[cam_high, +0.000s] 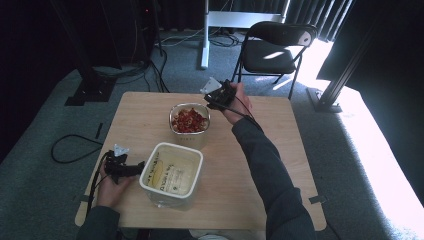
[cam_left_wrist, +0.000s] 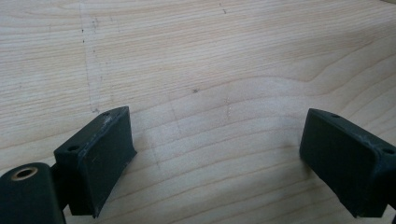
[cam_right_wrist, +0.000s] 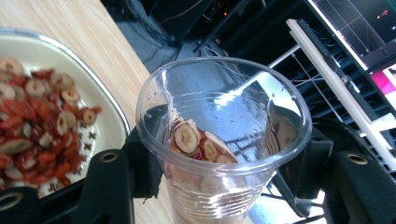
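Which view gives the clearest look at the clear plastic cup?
The right gripper view: the clear plastic cup sits clamped between the right gripper jaws, sliced dried fruit visible inside. In the high view the right gripper is small and the cup cannot be made out. The left gripper view looks at the table.

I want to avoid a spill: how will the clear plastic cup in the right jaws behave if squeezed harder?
The clear plastic cup looks thin-walled, so it would probably flex or crack. It holds only a few fruit slices, so it is likely light. The right gripper holds it tilted, so the slices may slide toward its rim.
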